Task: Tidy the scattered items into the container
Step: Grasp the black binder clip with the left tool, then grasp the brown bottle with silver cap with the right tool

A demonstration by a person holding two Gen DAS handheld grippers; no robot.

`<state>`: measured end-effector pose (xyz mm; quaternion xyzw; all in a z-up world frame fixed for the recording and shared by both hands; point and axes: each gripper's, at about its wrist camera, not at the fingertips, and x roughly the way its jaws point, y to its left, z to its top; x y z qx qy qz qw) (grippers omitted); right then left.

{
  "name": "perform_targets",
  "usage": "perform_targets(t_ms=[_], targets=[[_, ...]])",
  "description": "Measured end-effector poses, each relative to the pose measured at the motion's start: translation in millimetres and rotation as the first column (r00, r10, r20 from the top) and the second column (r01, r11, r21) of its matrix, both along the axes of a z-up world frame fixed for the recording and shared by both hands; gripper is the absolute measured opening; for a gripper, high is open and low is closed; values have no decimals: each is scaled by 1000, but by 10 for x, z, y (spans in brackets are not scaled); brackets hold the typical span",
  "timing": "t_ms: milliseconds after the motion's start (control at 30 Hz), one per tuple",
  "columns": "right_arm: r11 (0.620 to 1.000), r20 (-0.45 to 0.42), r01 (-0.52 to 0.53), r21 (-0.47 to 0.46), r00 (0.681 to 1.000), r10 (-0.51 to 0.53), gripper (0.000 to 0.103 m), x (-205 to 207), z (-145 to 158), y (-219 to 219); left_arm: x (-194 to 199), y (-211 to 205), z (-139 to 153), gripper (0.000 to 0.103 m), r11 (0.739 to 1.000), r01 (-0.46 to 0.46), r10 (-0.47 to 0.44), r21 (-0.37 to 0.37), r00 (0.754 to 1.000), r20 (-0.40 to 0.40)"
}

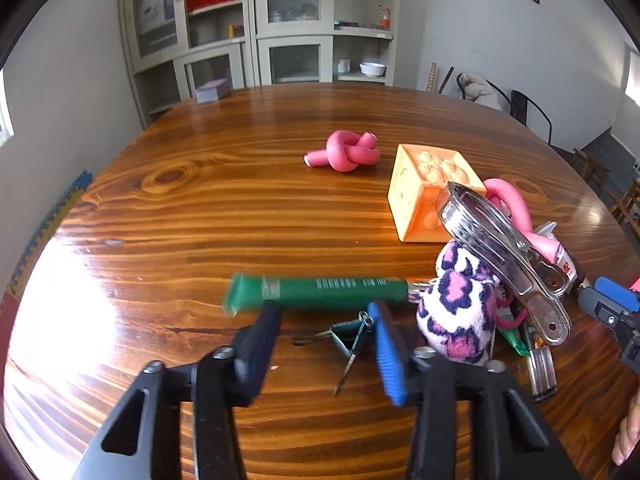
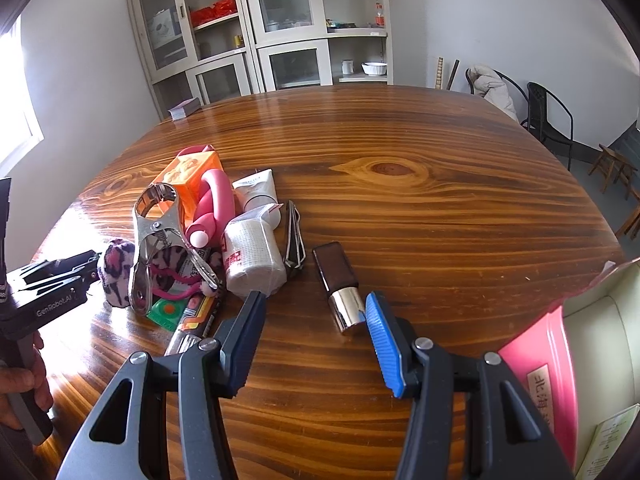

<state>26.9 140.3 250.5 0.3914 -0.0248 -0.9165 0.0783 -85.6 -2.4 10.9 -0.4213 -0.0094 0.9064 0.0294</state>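
My left gripper (image 1: pixel 326 308) is open, its fingertips at a green tube (image 1: pixel 316 291) lying across the table; a small teal clip (image 1: pixel 350 336) lies between the fingers. Beside it are a pink-spotted plush (image 1: pixel 460 312), a metal clamp (image 1: pixel 504 256), an orange cube (image 1: pixel 430 196) and a knotted pink foam roller (image 1: pixel 346 154). My right gripper (image 2: pixel 314 298) is open and empty, just short of a dark brown bottle with a silver cap (image 2: pixel 338 282). A white bandage roll (image 2: pixel 252 258), nail clippers (image 2: pixel 294 240) and a white tube (image 2: pixel 258 192) lie left of it. The pink-lined container (image 2: pixel 560 360) is at right.
A round wooden table (image 2: pixel 440 184) carries the pile. Grey cabinets (image 1: pixel 260 24) stand behind it, chairs (image 2: pixel 548 116) at the right. A small stack of cards (image 1: pixel 212 90) sits at the far table edge. A hand (image 2: pixel 24 380) holds the left gripper.
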Motion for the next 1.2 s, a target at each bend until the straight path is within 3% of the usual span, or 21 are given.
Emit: perform_targets(t_ms=[200, 533, 900, 967, 1033, 1200], targets=[[1000, -3, 0, 1, 1000, 0, 57, 20, -1, -7, 84, -52, 36, 40, 1000, -7, 7, 24, 1000, -10], [999, -1, 30, -35, 1000, -30, 57, 18, 15, 113, 335, -251, 326, 40, 995, -46, 55, 92, 993, -105], [997, 61, 44, -60, 997, -40, 56, -214, -92, 130, 415, -112, 385, 40, 996, -1, 12, 92, 992, -123], [997, 77, 39, -73, 996, -34, 44, -242, -116, 134, 413, -104, 368, 40, 996, -1, 12, 93, 993, -118], [995, 79, 40, -87, 996, -33, 24, -234, -122, 147, 417, -96, 351, 40, 996, -1, 12, 93, 994, -113], [991, 66, 50, -126, 997, -42, 23, -149, -79, 210, 441, -56, 354, 40, 996, 7, 4, 89, 993, -118]])
